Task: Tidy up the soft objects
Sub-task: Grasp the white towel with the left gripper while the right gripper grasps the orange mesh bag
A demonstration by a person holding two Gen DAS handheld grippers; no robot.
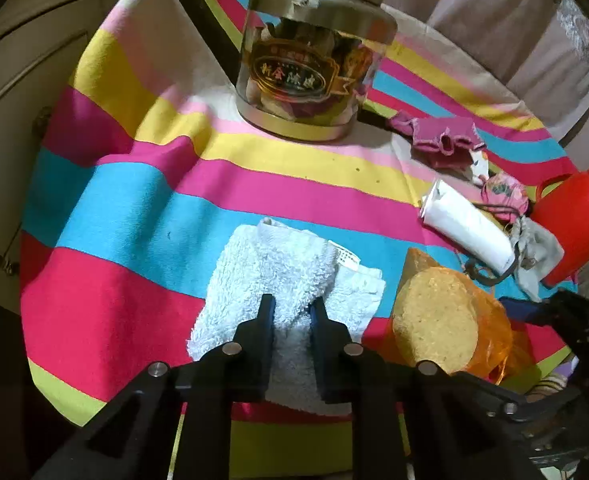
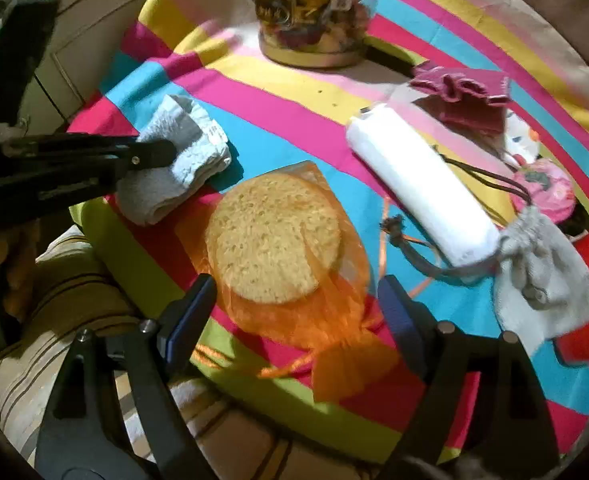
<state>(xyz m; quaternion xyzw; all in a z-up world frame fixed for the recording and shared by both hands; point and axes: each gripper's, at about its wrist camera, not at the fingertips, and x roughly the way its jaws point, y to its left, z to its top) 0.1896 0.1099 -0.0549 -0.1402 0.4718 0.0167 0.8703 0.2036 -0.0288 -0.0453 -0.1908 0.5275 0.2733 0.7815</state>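
Note:
A folded white towel [image 1: 286,276] lies on the striped tablecloth [image 1: 134,208]. My left gripper [image 1: 292,308] is shut on the towel's near fold; it also shows in the right wrist view [image 2: 162,152] pinching the towel [image 2: 190,160]. A round yellow sponge [image 2: 272,236] sits in an orange mesh bag [image 2: 334,328]. My right gripper [image 2: 294,300] is open, its fingers either side of the bag's near end. The sponge also shows in the left wrist view [image 1: 434,320].
A glass jar [image 1: 310,60] with a metal lid stands at the back. A white roll [image 2: 422,184], a grey drawstring pouch [image 2: 542,280], a magenta cloth [image 2: 462,96], a pink pouch [image 2: 542,188] and a red container [image 1: 574,216] lie to the right.

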